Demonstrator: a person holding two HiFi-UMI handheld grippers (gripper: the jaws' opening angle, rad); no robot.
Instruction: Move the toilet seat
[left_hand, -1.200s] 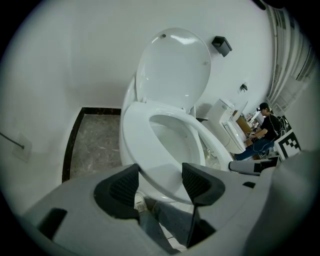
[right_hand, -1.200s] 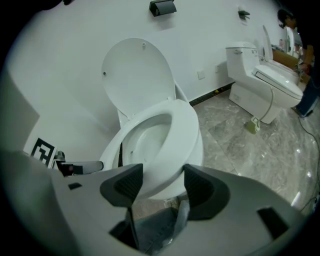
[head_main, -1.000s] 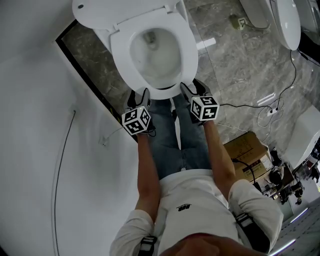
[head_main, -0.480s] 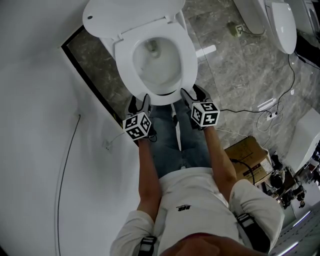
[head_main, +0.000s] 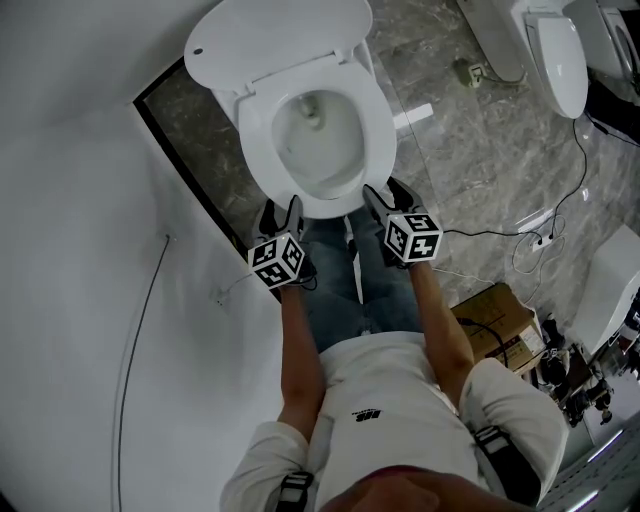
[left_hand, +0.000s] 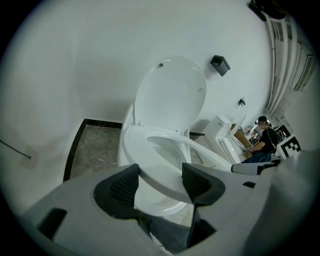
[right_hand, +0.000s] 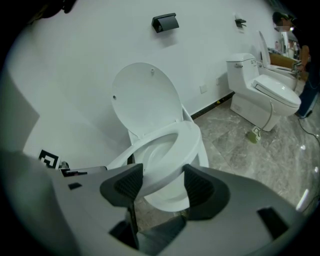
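The white toilet seat (head_main: 377, 120) lies down over the bowl, and the lid (head_main: 280, 35) stands up against the wall. My left gripper (head_main: 280, 208) is at the seat's front left and my right gripper (head_main: 388, 195) at its front right, tips at the rim. In the left gripper view the seat's front rim (left_hand: 134, 150) runs across the gap of the left gripper (left_hand: 160, 182), whose jaws stand wide apart. The right gripper (right_hand: 162, 182) is also open, with the seat (right_hand: 192, 137) in its gap. Whether any pad touches the seat, I cannot tell.
A white wall is at my left, with a black skirting strip (head_main: 190, 170) along the marble floor. A second toilet (head_main: 560, 50) stands at the far right. A cardboard box (head_main: 495, 300) and cables (head_main: 545, 220) lie at my right. A person (left_hand: 262, 145) sits far off.
The head view has shifted, so more of the lid shows and the toilet sits lower in the picture. Both grippers stay at the seat's front rim, jaws as before.
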